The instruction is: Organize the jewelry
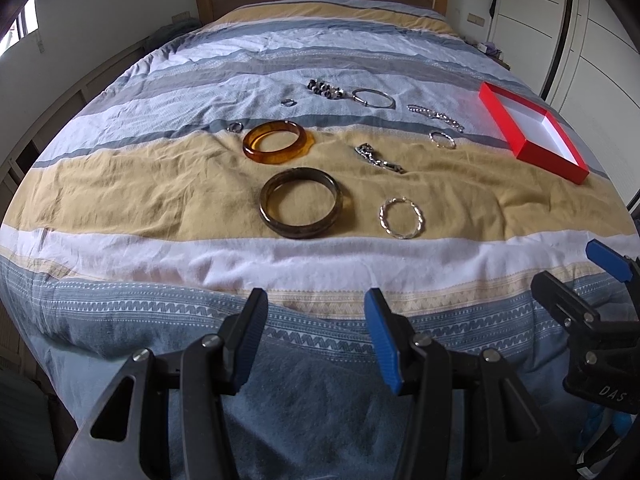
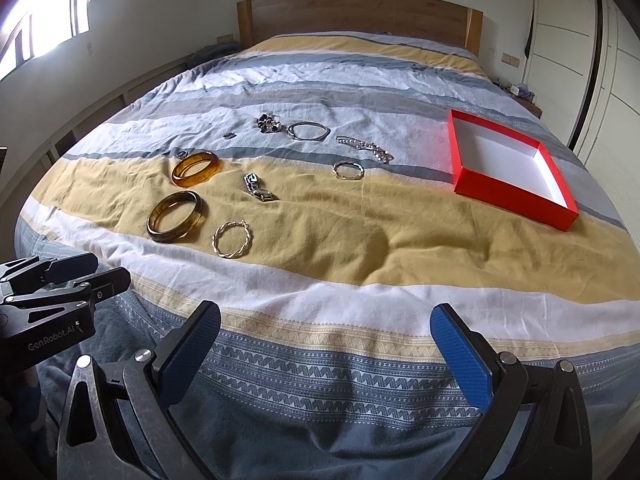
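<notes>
Jewelry lies spread on a striped bedspread. An amber bangle [image 1: 276, 142] [image 2: 197, 168], a dark brown bangle [image 1: 301, 202] [image 2: 174, 216] and a twisted hoop [image 1: 401, 217] [image 2: 232, 239] sit on the yellow stripe, with a silver chain [image 1: 378, 158] [image 2: 258, 188] beside them. Farther back are a thin silver bangle [image 1: 374, 98] [image 2: 308, 131], a beaded cluster [image 1: 325, 89] [image 2: 269, 123] and several small pieces. An empty red box [image 1: 532, 130] [image 2: 510, 168] lies at the right. My left gripper [image 1: 316, 320] and right gripper [image 2: 326, 338] hover open near the bed's foot, holding nothing.
A wooden headboard [image 2: 360, 16] stands at the far end. White wardrobe doors [image 2: 580, 52] line the right wall and a window [image 2: 44, 16] is at the left. The other gripper shows at each view's edge: the right one [image 1: 600, 320], the left one [image 2: 60, 292].
</notes>
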A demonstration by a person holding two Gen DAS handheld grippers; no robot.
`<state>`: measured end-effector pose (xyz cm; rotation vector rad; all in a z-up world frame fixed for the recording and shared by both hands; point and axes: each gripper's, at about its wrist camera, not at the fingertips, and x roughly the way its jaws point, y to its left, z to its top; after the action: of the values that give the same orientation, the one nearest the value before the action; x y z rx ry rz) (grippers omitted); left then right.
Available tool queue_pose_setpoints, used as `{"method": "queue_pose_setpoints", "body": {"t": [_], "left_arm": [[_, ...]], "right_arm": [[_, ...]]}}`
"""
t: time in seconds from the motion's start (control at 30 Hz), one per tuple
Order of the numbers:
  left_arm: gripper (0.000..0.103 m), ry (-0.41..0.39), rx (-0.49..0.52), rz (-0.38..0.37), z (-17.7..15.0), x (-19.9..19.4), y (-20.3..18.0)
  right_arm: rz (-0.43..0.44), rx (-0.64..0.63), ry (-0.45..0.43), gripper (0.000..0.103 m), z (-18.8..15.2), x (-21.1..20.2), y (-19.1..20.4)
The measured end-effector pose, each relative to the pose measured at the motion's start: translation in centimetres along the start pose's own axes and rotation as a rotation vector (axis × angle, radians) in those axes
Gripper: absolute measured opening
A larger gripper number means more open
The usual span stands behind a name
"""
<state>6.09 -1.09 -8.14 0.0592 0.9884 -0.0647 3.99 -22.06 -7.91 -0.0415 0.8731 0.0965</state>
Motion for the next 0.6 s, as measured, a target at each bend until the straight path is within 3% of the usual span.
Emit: {"method": "queue_pose_setpoints", "body": {"t": [0.27, 0.6], "left_arm": [[0.048, 0.019, 0.004, 0.007, 0.1, 0.68, 0.19], [0.048, 0.023, 0.001, 0.018, 0.3, 1.05, 0.69]], "right_arm": [[0.012, 0.002, 0.01, 0.102, 0.2, 0.45, 0.01], [0.043, -0.003, 0.028, 0.093, 0.48, 0.96, 0.34]]}}
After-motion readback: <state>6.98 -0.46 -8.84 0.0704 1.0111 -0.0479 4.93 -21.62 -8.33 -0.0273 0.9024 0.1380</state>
